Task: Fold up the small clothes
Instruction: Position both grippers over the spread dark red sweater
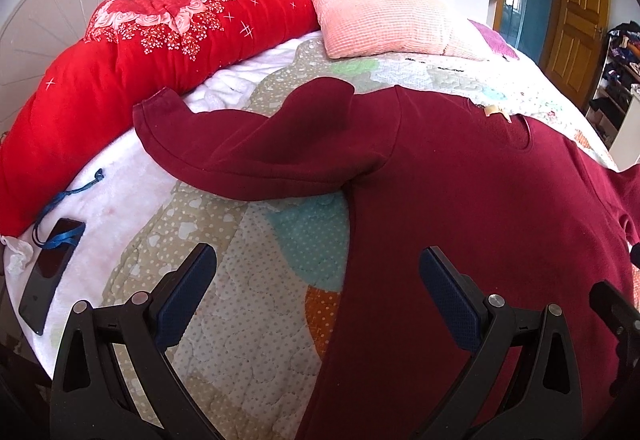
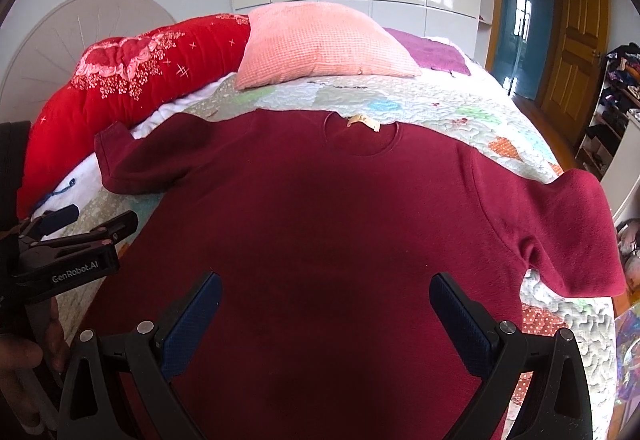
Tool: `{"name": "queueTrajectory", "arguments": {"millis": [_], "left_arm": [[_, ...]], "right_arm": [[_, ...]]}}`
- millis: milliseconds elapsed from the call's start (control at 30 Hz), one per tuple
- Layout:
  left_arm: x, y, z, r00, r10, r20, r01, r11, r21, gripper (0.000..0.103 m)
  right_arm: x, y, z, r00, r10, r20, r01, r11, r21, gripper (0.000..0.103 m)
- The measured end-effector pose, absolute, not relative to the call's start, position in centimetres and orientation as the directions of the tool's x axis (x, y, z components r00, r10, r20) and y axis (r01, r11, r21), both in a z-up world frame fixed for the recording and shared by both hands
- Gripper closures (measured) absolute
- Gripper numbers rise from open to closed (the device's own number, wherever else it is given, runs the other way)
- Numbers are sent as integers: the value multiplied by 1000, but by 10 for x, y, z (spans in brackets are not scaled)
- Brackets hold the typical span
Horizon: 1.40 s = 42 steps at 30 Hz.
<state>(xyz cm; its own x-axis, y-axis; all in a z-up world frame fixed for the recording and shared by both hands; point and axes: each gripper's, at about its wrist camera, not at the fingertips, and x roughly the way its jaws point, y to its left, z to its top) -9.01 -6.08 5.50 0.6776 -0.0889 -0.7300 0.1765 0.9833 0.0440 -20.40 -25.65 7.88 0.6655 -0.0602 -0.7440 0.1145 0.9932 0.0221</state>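
A dark red long-sleeved top (image 1: pixel 480 200) lies flat on the patchwork quilt (image 1: pixel 240 300), collar and tag toward the pillows. Its left sleeve (image 1: pixel 248 152) stretches out to the left, cuff on the white blanket. My left gripper (image 1: pixel 318 268) is open and empty, hovering above the top's left side edge. In the right wrist view the top (image 2: pixel 320 220) fills the middle, its right sleeve (image 2: pixel 576 224) hanging over the bed's edge. My right gripper (image 2: pixel 326 294) is open and empty above the top's body. The left gripper (image 2: pixel 76 232) shows at the left edge.
A rolled red floral duvet (image 1: pixel 140 52) and a pink pillow (image 1: pixel 380 16) lie at the bed's head. A dark phone (image 1: pixel 50 272) with a blue strap lies on the white blanket (image 1: pixel 120 208). Wardrobes, a wooden door (image 2: pixel 576 36) and a cluttered shelf stand beyond.
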Motion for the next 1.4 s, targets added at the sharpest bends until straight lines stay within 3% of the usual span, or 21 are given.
{"name": "queueTrajectory", "arguments": {"millis": [1400], "left_arm": [[-78,-48,52,661,-86,-745,143,990,12,1]], "right_arm": [[-186,-259,60,644,-96,-759,169,985,19,0]]}}
